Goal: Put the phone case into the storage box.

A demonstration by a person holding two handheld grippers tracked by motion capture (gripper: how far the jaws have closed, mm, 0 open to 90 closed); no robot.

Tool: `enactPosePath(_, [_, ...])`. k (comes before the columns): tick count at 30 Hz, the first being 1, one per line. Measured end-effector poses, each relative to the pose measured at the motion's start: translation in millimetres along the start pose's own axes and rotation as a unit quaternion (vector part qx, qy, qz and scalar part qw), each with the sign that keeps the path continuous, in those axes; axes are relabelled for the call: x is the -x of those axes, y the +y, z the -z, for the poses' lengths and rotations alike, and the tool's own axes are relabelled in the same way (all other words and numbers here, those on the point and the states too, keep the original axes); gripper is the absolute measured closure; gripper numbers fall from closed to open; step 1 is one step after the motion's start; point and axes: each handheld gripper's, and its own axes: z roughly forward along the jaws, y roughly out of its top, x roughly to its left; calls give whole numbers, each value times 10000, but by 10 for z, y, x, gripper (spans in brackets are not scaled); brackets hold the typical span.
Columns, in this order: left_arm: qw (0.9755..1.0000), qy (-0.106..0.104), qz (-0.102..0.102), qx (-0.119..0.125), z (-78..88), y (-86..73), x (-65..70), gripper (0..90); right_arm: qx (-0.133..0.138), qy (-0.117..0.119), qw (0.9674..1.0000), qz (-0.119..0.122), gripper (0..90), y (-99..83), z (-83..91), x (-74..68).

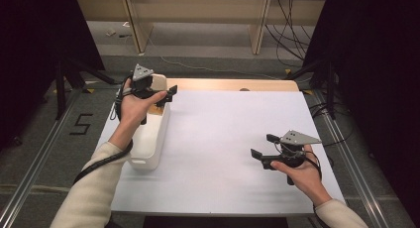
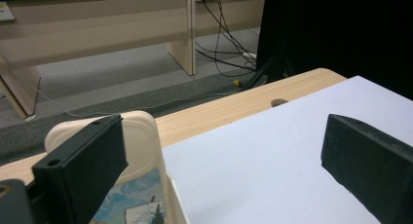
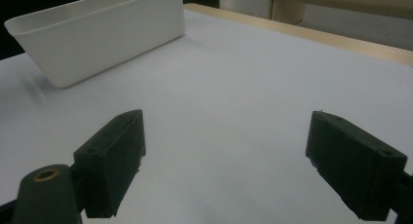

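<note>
Between the jaws of the left gripper nothing is held; they stand wide apart, one jaw over the far end of the white bin and the other over the white sheet. At that end, in the left gripper view, a card with a blue and white picture lies inside the bin, close under the left jaw. The bin itself is long and narrow and stands on the left edge of the table, running from near to far. Right gripper hangs low over the sheet at the near right, well apart from the bin, its jaws wide open and empty, pointing left. Beyond the sheet a strip of wooden tabletop shows at the far edge.
</note>
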Motion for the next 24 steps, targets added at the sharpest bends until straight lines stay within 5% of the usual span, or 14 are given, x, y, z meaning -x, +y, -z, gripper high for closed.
enactPosePath(24, [9990, -450, 32, -56, 130, -182, 222, 21, 7, -5, 10000, 7, 155, 3, 2, -3])
